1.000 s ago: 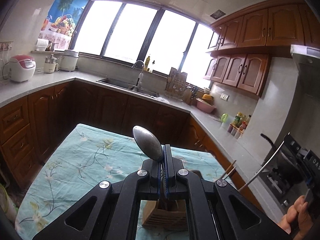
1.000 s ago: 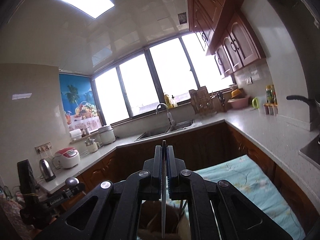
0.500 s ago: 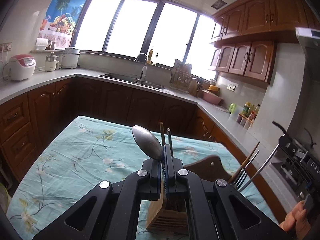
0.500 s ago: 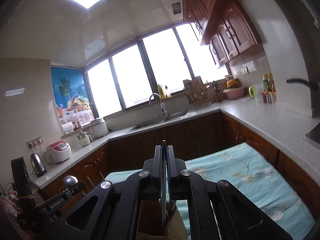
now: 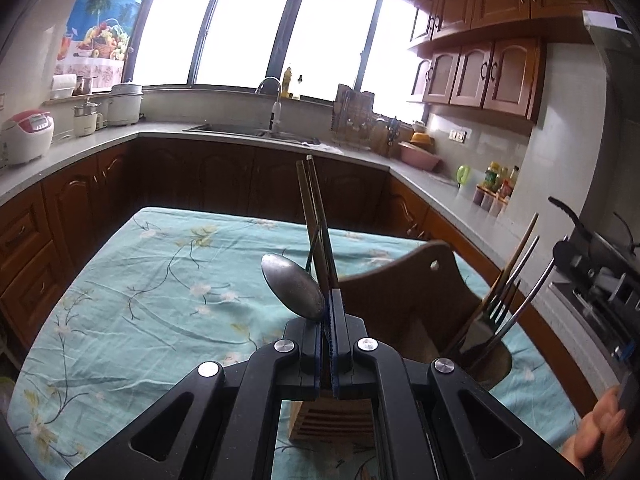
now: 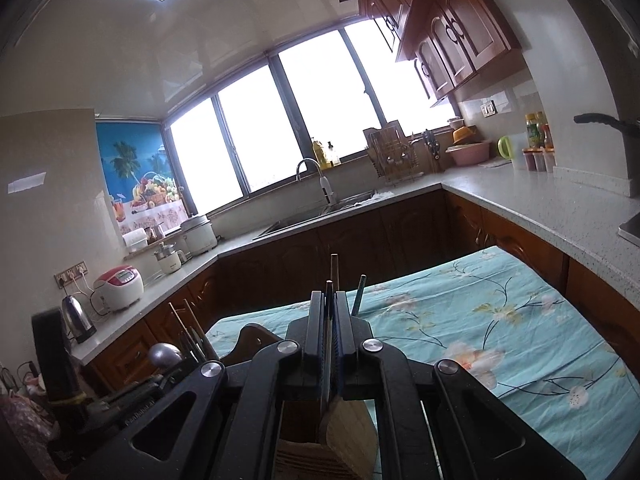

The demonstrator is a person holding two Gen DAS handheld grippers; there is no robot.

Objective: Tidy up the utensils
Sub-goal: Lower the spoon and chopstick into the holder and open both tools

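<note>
My left gripper [image 5: 330, 300] is shut on a metal spoon [image 5: 292, 288]; its bowl sticks up left of the fingertips. Just beyond and below stands a wooden utensil holder [image 5: 400, 300] on the table. Dark chopsticks [image 5: 316, 220] rise from it straight ahead, and a fork and more chopsticks [image 5: 506, 292] lean in its right compartment. My right gripper [image 6: 329, 300] is shut on a thin metal utensil [image 6: 328, 360] that runs down between the fingers toward the holder [image 6: 348, 432]. In the left wrist view that utensil [image 5: 528, 300] slants down into the right compartment. The spoon [image 6: 164, 354] shows at the lower left of the right wrist view.
A teal floral cloth [image 5: 160, 280] covers the table. Dark wood cabinets and a grey counter [image 5: 424, 178] run around it, with a sink [image 5: 240, 130] under the windows and a rice cooker [image 5: 26, 136] at left. A person's hand [image 5: 600, 436] shows at the lower right.
Both grippers have sunk toward the holder, each still shut on its utensil. The holder and the chopsticks standing in it now show much more in both views.
</note>
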